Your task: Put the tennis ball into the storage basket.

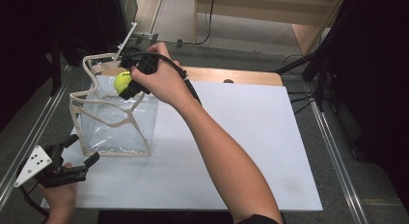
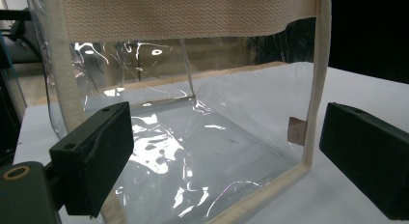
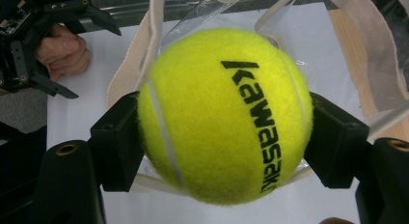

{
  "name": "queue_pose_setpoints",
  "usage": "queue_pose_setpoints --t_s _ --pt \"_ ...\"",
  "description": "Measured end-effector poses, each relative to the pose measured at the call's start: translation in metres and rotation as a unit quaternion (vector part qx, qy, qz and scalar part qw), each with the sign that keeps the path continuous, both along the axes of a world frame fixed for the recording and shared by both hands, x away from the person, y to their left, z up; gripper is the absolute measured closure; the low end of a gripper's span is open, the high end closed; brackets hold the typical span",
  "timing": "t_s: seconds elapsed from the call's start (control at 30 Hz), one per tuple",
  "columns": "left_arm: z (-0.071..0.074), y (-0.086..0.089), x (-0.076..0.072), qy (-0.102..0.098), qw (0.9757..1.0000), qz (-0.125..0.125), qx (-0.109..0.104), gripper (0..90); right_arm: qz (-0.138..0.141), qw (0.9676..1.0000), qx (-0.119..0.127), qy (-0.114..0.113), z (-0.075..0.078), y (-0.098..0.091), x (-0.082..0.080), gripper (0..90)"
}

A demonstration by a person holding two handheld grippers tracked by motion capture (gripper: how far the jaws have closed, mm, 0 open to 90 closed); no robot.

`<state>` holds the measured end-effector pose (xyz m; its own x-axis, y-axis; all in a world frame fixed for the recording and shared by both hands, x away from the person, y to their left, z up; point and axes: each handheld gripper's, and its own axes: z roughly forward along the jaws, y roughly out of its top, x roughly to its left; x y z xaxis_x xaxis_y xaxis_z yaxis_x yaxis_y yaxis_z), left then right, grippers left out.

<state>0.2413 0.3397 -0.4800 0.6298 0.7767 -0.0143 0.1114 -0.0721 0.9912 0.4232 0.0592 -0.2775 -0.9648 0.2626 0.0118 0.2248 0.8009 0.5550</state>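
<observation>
A yellow tennis ball [image 1: 122,81] [image 3: 224,113] with black lettering is clamped between the jaws of my right gripper [image 1: 126,84] [image 3: 224,137], held above the open top of a clear plastic bag [image 1: 115,120] [image 2: 193,137] with cream webbing trim and handles. The bag stands upright at the table's left. My left gripper [image 1: 79,149] [image 2: 226,156] rests low at the near left corner, open, jaws apart and aimed at the bag's side, touching nothing. The left gripper view shows nothing lying on the bag's floor.
A white board [image 1: 251,137] covers the table, with a wooden edge [image 1: 231,75] at the back. Metal rails [image 1: 333,151] run along both sides. Dark stands and cables [image 1: 313,64] sit at the far right.
</observation>
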Motion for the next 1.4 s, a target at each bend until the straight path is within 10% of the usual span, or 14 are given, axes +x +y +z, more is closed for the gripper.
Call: queue_pose_setpoints --t_s 1.4 --pt "0.0 0.0 0.0 0.0 1.0 -0.001 -0.002 5.4 0.025 0.9974 -0.067 -0.012 -0.025 0.011 -0.004 21.2"
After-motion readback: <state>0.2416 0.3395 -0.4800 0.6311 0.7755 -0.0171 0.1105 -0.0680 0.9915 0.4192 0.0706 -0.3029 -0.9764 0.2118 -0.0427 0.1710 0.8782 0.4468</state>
